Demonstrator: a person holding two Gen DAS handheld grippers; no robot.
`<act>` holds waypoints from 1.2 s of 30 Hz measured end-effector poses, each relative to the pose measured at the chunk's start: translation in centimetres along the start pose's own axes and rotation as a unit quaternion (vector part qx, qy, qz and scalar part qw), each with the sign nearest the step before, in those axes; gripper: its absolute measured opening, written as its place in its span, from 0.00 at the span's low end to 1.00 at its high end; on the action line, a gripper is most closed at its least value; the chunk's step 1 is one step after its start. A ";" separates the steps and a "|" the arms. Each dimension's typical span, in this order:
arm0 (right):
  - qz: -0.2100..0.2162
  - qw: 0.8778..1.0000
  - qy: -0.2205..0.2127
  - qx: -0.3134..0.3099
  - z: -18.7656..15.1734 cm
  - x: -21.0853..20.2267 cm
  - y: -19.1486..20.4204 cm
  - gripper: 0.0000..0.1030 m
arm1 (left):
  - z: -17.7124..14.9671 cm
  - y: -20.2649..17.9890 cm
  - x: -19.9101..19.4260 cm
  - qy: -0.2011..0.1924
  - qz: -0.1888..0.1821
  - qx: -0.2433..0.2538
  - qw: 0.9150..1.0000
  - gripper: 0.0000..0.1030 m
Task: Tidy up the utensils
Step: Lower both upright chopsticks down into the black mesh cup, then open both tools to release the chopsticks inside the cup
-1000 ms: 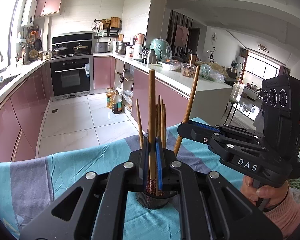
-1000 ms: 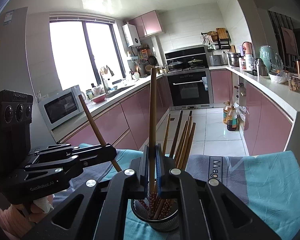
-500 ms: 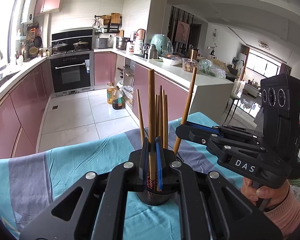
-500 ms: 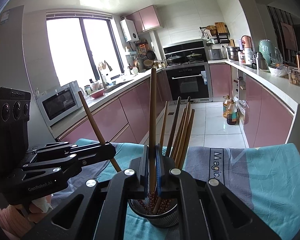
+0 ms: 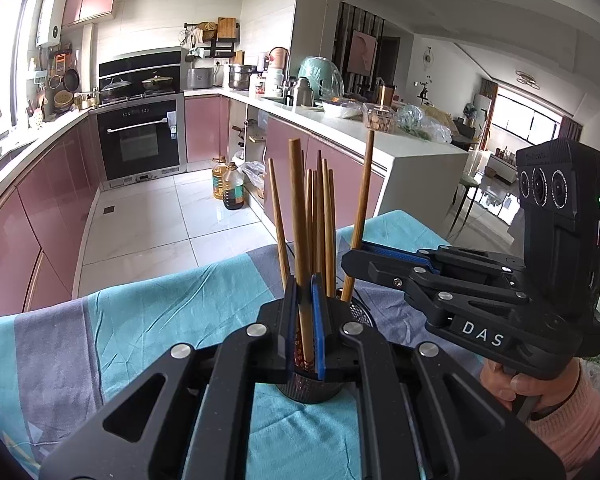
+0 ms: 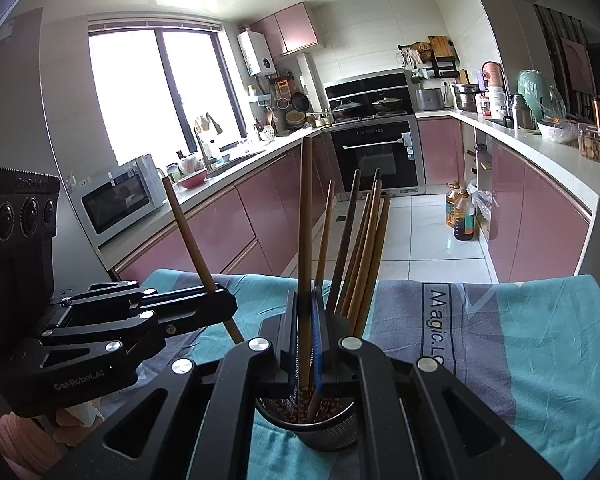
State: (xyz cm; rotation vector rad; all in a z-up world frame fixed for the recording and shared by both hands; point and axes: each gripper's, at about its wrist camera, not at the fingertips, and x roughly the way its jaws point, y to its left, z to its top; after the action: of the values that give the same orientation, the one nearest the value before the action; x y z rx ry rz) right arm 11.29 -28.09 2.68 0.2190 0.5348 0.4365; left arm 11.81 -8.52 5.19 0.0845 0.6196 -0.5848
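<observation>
Item: mesh holder (image 6: 320, 428), low centre of the right wrist view, standing on a teal and grey cloth (image 6: 540, 340) and already stocked with a bundle of chopsticks (image 6: 364, 248).

Left gripper (image 5: 304, 320): fingers clenched on one chopstick (image 5: 298, 216), upright, lower end inside the holder.

Right gripper (image 6: 305, 336): fingers clenched on another chopstick (image 6: 305, 220), likewise upright, tip down in the holder.

Handling note: both sticks look already seated. Best practice is probably to let each slide the last way down, part the fingers only slightly, then draw each gripper back level so the neighbouring sticks are not raked out or the holder tipped.

Not legible: the holder's base and the held tips are masked by gripper bodies. The fingertip contact of the opposite gripper is hard to make out in either view. The cloth's printed word is cut off.
</observation>
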 end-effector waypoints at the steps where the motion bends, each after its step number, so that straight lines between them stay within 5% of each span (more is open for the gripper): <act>1: 0.000 1.000 -0.001 0.000 0.0 0.0 0.0 0.05 | 0.1 0.1 0.2 0.001 0.000 0.000 1.000 0.07; 36: 0.001 0.999 0.011 0.034 -0.1 1.8 -1.8 0.06 | 0.3 1.3 5.8 0.036 0.003 -0.010 0.999 0.08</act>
State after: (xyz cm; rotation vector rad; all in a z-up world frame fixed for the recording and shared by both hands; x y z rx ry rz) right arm 13.24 -28.87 1.19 0.2799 0.5711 0.4235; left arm 16.50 -10.34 1.98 0.0899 0.6955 -0.5726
